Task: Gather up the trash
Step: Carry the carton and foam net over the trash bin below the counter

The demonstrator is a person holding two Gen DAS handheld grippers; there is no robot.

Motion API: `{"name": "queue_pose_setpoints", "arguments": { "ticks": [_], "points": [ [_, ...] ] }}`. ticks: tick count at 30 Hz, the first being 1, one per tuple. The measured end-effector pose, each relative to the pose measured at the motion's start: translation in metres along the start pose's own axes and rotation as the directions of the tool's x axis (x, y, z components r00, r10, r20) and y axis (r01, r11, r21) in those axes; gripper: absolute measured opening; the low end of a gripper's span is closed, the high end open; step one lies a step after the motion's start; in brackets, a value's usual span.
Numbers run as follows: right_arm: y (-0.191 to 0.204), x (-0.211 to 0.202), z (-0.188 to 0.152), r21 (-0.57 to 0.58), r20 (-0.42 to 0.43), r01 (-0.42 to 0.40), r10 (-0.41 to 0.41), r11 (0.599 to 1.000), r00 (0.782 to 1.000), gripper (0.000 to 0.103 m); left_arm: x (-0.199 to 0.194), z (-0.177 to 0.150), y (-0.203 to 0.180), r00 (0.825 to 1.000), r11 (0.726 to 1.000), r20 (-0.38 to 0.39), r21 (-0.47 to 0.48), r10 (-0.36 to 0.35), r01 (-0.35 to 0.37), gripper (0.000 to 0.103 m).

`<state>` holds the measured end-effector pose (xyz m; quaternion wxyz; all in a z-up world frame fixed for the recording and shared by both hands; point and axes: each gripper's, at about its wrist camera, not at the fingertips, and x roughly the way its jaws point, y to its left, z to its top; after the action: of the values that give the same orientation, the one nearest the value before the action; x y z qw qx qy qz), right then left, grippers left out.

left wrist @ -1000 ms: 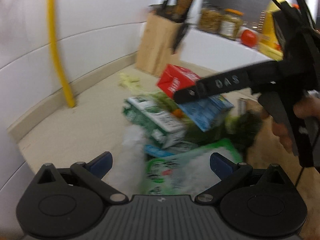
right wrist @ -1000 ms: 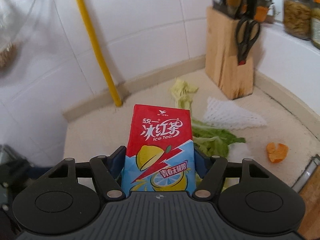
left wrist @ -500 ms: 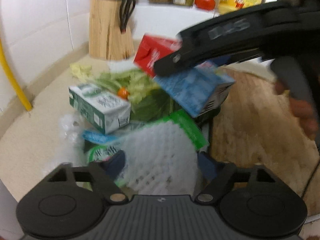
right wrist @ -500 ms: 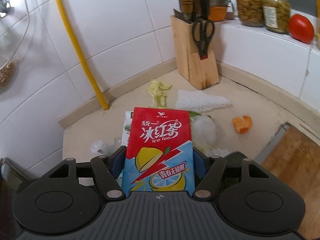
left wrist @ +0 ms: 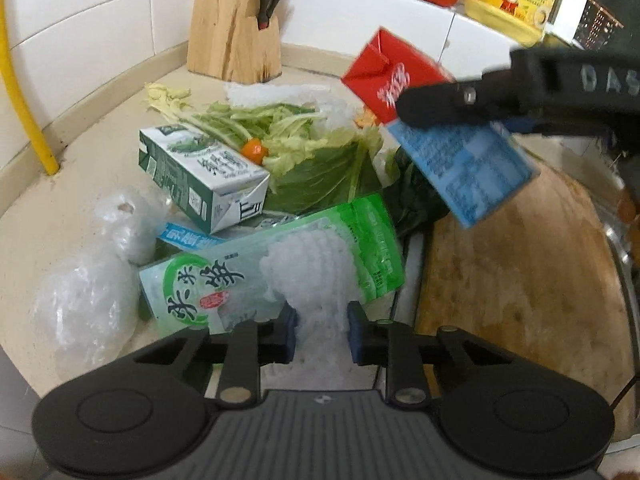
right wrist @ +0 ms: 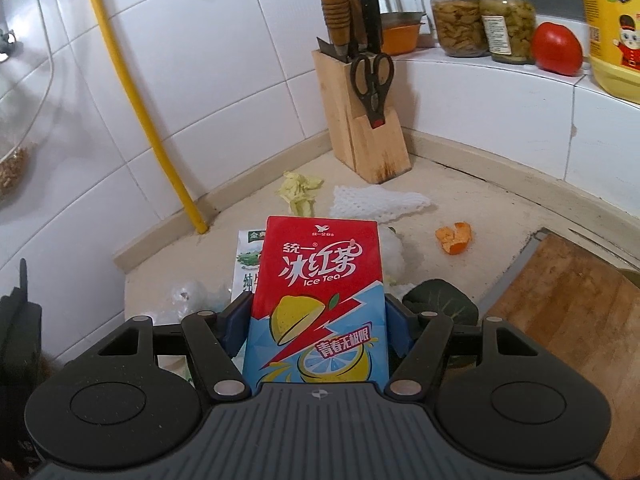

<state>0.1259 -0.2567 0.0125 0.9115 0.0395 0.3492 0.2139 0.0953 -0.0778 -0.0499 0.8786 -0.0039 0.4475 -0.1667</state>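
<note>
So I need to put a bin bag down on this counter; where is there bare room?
The cutting board is bare, and so is the counter strip between the knife block, the orange peel and the board. The middle is crowded: milk carton, greens, green packet, plastic bags.

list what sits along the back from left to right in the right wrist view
yellow pipe → knife block → orange bowl → two pickle jars → tomato → yellow bottle
</note>
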Motion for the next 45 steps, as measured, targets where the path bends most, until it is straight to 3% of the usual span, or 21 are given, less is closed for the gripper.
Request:
{"name": "queue_pose_setpoints", "arguments": {
  "ticks": [6, 10, 14, 27, 36, 45],
  "points": [
    [0.008, -0.015, -0.002, -0.007, 0.033, 0.042, -0.041, 0.999, 0.999, 0.073, -0.024, 0.005, -0.004, 0.997, 0.999, 0.079, 0.052, -0.008, 0.004, 0.02],
    [0.01, -0.02, -0.005, 0.008, 0.047, 0.069, -0.069, 0.998, 0.997, 0.073, -0.037, 0.008, 0.002, 0.993, 0.998, 0.107, 0.038, -0.058, 0.055, 0.02],
    [0.019, -0.024, -0.007, 0.004, 0.055, 0.067, -0.067, 0.998, 0.996, 0.073, -0.047, 0.006, 0.008, 0.991, 0.999, 0.131, 0.045, -0.021, 0.015, 0.02],
    [0.067, -0.015, -0.016, -0.083, 0.03, 0.097, -0.095, 0.992, 0.995, 0.073, -0.074, -0.009, 0.046, 0.983, 0.999, 0.183, -0.032, 0.015, -0.01, 0.02],
    [0.114, 0.002, -0.02, -0.175, 0.005, 0.036, -0.036, 0.984, 0.999, 0.073, -0.094, -0.025, 0.08, 0.974, 0.989, 0.203, -0.124, 0.102, -0.078, 0.02],
    [0.164, 0.022, -0.022, -0.256, -0.04, -0.064, 0.055, 0.964, 0.998, 0.073, -0.114, -0.048, 0.114, 0.955, 0.96, 0.207, -0.226, 0.211, -0.164, 0.02]
  ]
}}
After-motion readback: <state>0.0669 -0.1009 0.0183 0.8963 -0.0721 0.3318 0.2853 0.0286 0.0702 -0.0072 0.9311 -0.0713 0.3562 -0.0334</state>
